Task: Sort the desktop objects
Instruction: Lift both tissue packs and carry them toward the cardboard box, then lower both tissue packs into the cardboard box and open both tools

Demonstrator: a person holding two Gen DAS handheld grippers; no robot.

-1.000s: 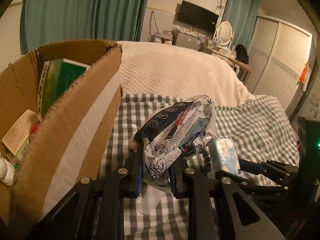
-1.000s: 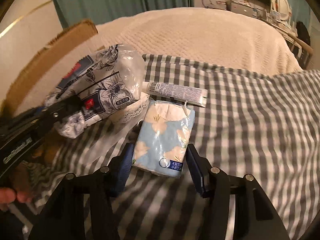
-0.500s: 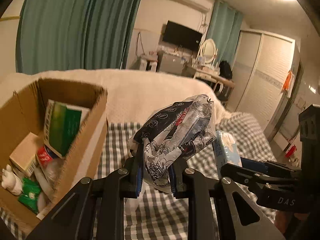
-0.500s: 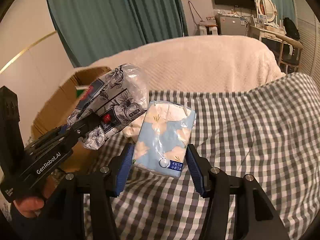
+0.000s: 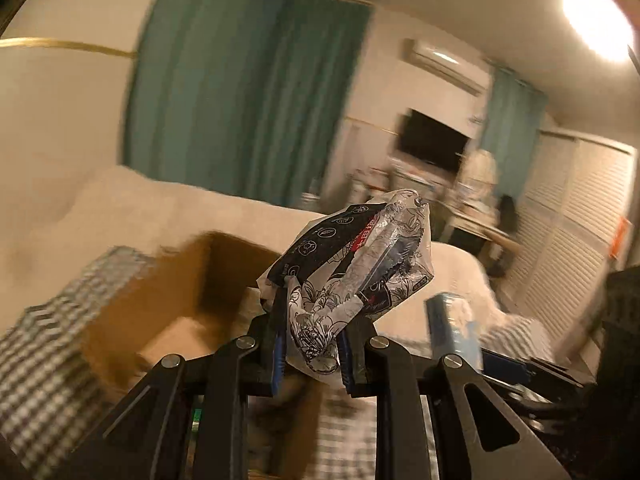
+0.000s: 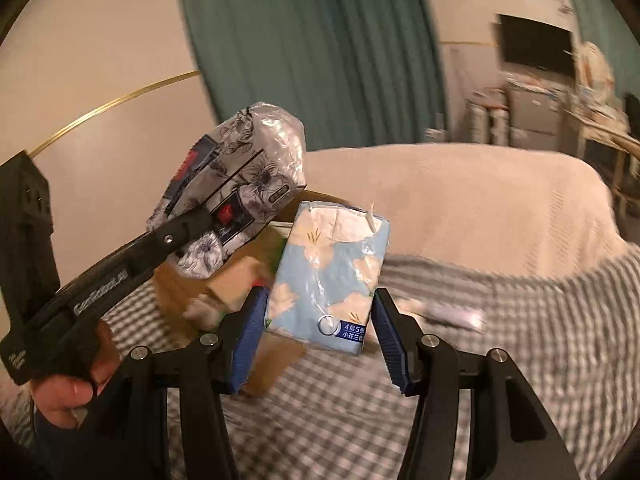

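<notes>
In my left wrist view, the left tool is clenched on a crinkled plastic pack with black flower drawings. Its blue pads press the lower end of the pack, and the rest of the pack stands up and leans toward the right of the frame. The pack hangs in the air at the centre of the picture, touching nothing else. Behind it, at the lower left, I see an open cardboard box with some blurred things inside. The box sits on a grey checked cloth over the bed. At the right edge a light blue pack appears, very blurred.

In my right wrist view, the right tool is grasping a light blue tissue pack with pale flowers. The pads hold it at both lower sides, and the pack is upright in the centre of the frame, above the checked cloth. The left tool enters from the left side of this frame with the flower-drawn pack in its tip, up and left of the blue pack and apart from it. A hand holds its grip at the lower left. The cardboard box lies behind and below both packs, partly hidden. A cream blanket covers the bed at the back.
</notes>
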